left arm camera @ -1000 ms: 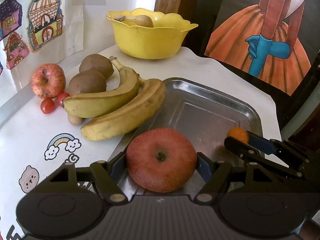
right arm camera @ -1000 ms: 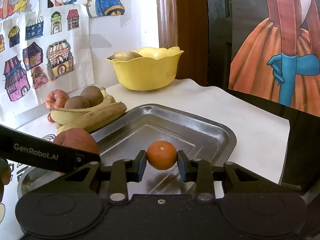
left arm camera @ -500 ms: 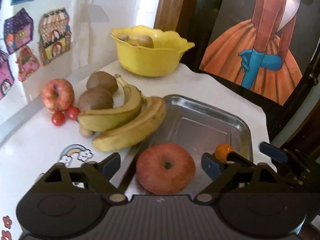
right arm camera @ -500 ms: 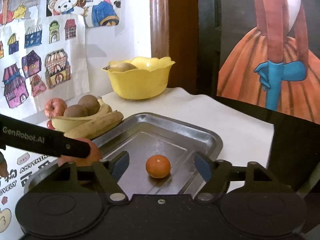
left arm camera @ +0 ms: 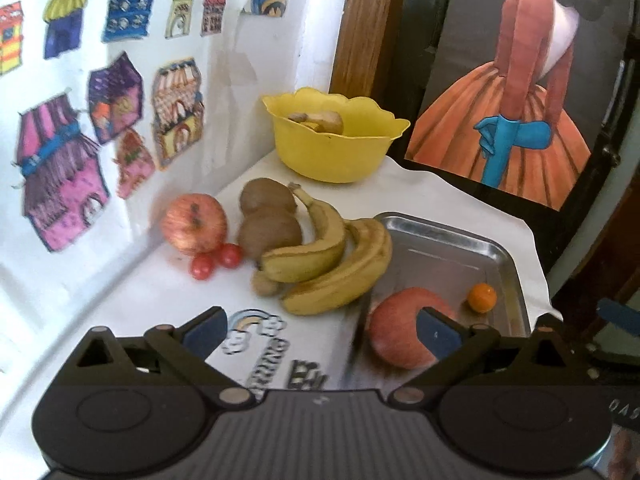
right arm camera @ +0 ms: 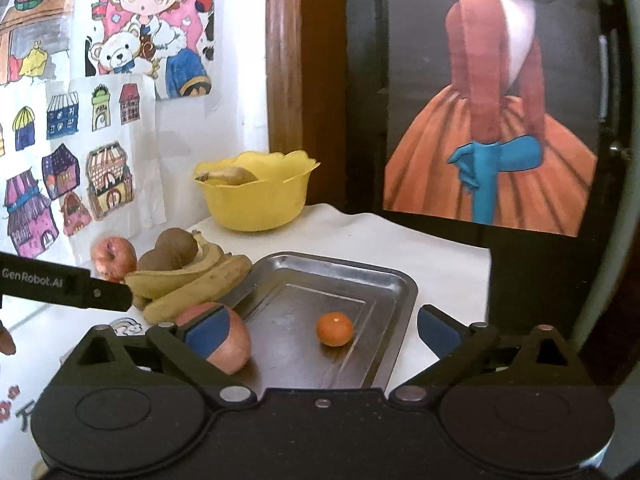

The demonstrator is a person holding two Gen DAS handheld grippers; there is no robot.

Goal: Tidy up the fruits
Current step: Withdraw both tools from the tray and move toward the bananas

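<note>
The left gripper (left arm camera: 320, 330) is being held above the white table (left arm camera: 448, 200) with its jaws opening; only the printed table cover is seen between the blue pads, and nothing is being gripped. The right gripper (right arm camera: 322, 328) is likewise being held back from the metal tray (right arm camera: 396, 280), jaws opening, with the small orange (right arm camera: 334, 329) lying between and beyond the pads, untouched.

In the tray, the large apple (left arm camera: 400, 332) is being shown at the near left corner, partly hidden by the left gripper's right pad, and the orange (left arm camera: 482, 297) is lying just to its right, apart from it. The tray's long axis is running away from the cameras toward the far wall.

Just left of the tray, two bananas (left arm camera: 340, 264) are lying side by side and touching, their long axes running diagonally, stems pointing toward the yellow bowl (left arm camera: 332, 152) and tips toward the near left; the outer banana is touching the tray's left rim. Two kiwis (left arm camera: 268, 216) are being seen against the bananas' far side, a second apple (left arm camera: 194, 222) further left near the wall, and two cherry tomatoes (left arm camera: 216, 260) just in front of it. A small brownish fruit (left arm camera: 264, 284) is tucked under the bananas' tips. A pale elongated fruit is lying in the bowl, its kind unclear.
</note>
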